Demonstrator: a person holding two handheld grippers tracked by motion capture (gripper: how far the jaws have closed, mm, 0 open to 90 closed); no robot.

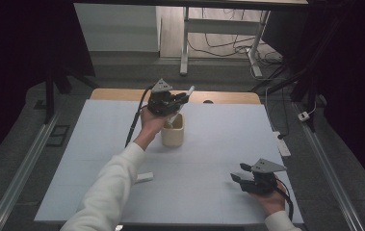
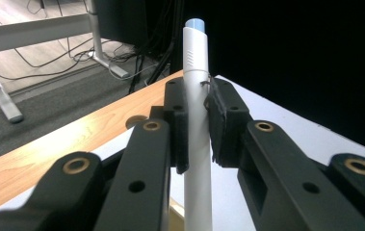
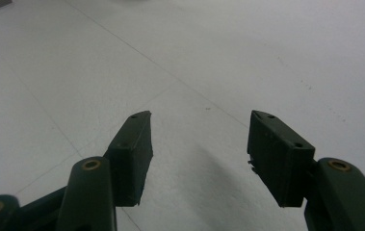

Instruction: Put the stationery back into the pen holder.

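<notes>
A white pen with a pale blue tip (image 2: 197, 120) is clamped between the pads of my left gripper (image 2: 197, 122) and points up past them. In the high view the left gripper (image 1: 184, 98) hovers over a cream cup (image 1: 173, 133) at the table's middle back, and the pen (image 1: 177, 109) slants with its lower end at the cup's mouth. My right gripper (image 1: 240, 172) rests low near the front right of the table. In its own view the right gripper (image 3: 197, 144) is open over the bare white surface, nothing between its jaws.
A small white block (image 1: 144, 177) lies on the white table cover (image 1: 218, 144) by the left forearm. A wooden table edge (image 1: 117, 94) runs along the back. Beyond it stand desk legs (image 1: 185, 43) and loose cables on the floor.
</notes>
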